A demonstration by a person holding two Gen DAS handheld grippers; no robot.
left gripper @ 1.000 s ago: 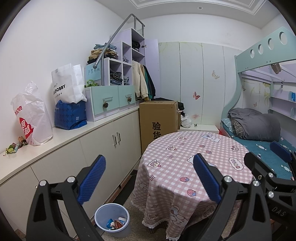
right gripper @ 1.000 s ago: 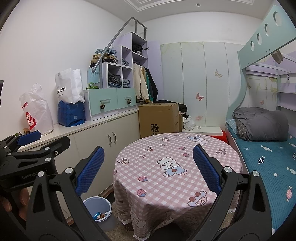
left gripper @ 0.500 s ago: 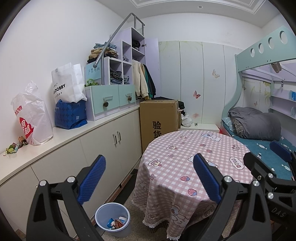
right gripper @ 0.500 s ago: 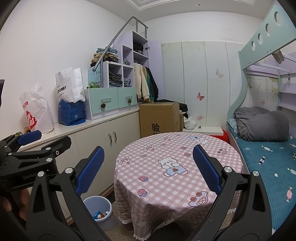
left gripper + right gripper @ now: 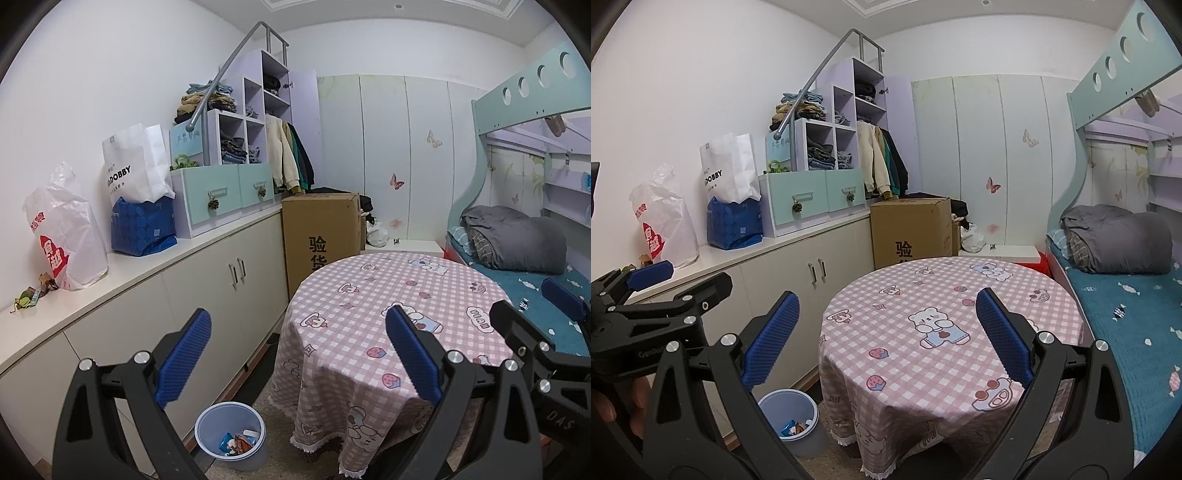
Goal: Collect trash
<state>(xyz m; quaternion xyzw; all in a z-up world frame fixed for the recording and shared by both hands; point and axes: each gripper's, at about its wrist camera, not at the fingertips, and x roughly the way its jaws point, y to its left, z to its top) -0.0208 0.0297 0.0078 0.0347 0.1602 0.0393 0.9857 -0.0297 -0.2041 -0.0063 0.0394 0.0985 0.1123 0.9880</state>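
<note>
Right now we are holding both the left claw [image 5: 297,356] and right claw [image 5: 886,336] wide open and empty, risking overlooking the small wrappers [image 5: 31,293] on the desk [image 5: 155,258] far from the bin [image 5: 231,435].

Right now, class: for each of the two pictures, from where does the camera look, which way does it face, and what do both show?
Left wrist: sits on the left tongs, open, facing the round table and bin; right tongs at its right edge.
Right wrist: sits on the right tongs, open, facing the same table; left tongs and fingers at left.
Shared: table, bin, cardboard box, counter, bed.
</note>
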